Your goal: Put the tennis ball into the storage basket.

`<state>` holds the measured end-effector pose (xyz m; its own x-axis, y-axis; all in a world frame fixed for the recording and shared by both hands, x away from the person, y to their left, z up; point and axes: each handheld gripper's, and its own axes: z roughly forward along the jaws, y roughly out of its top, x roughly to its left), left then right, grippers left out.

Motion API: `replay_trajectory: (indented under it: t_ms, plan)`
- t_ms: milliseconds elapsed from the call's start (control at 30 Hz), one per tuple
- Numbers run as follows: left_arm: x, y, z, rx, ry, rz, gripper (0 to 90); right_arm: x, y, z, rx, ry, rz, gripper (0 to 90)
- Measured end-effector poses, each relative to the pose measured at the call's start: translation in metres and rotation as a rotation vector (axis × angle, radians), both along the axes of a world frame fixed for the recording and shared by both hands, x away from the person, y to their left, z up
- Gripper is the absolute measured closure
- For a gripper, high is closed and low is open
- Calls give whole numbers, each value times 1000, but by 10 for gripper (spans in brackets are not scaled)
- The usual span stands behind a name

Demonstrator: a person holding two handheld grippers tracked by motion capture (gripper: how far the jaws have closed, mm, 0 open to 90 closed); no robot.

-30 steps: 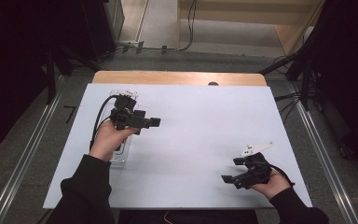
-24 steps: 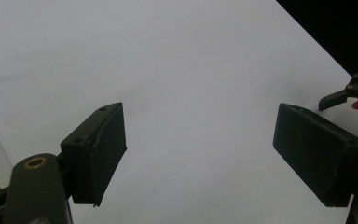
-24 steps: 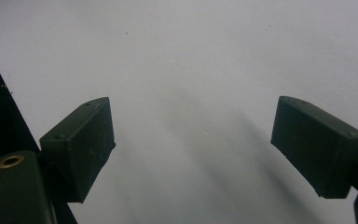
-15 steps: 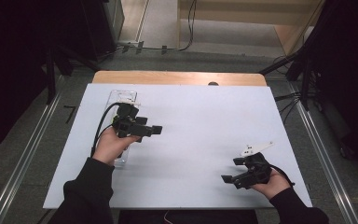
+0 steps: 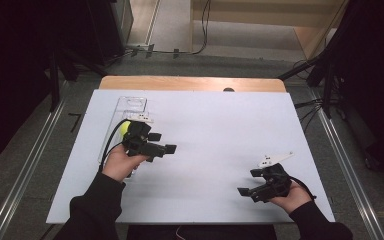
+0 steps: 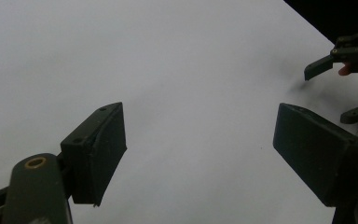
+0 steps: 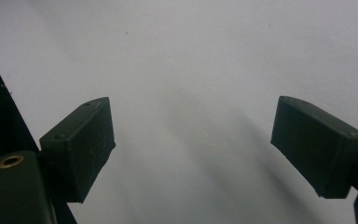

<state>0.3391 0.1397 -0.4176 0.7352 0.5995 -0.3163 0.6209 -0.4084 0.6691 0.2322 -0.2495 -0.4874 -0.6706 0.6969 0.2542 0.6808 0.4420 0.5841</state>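
White table (image 5: 215, 130): wide, mostly bare, wooden strip along far edge.

Clear tray (image 5: 131, 105): on table's far left part, long side running toward near edge, near end hidden under left hand. Looks empty at its visible far end.

Left gripper (image 5: 162, 142): above near part of tray, pointing toward middle of table. Jaws apart, nothing between them; in left gripper view just bare white surface past them.

Right gripper (image 5: 250, 182): low at near right corner, well apart from tray, pointing left across table. Jaws apart, clamped on nothing; bare table between them in right gripper view.

Yellow-green ball (image 5: 124, 128): small, just beside body of left gripper, on tray's side. In tray or merely against it: cannot tell, half hidden.

Progress, as judgement: early or between steps. Nothing gripped, nothing carried, no item out on open table. Left to do: bring a gripper to ball or tray, close on it, move it. Left side best placed for that; right waiting.
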Motion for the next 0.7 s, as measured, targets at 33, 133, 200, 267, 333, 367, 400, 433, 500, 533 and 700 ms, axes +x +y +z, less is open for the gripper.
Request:
replay_trajectory:
  t_ms: [33,133,200,267,333,367,400,433,500,533,700]
  plan:
    - [-1,0,0,5,-2,-4,178,0,0,0,1,0,-1,114]
    - [-4,0,-1,9,-5,-5,178,0,0,0,0,-1,0,114]
    - [-6,1,-2,14,-9,-9,178,0,0,0,0,-1,-1,114]
    - [-8,2,-4,19,-13,-7,178,0,0,0,0,-2,1,114]
    - [-11,2,-5,14,-25,-6,178,0,0,0,-1,-1,-1,114]
    - [-12,3,-5,15,-25,-9,178,0,0,0,-2,-2,-1,114]
    - [-13,3,-6,12,-23,-8,178,0,0,0,-1,-2,-3,114]
    - [-14,3,-6,13,-22,-10,178,0,0,0,-2,-2,-2,114]
    - [-17,3,-7,13,-22,-11,178,0,0,0,-2,-4,0,114]
    - [-18,4,-7,15,-22,-14,178,0,0,0,-3,-3,-1,114]
    - [-24,4,-10,23,-21,-27,178,0,0,0,-2,-3,-3,114]
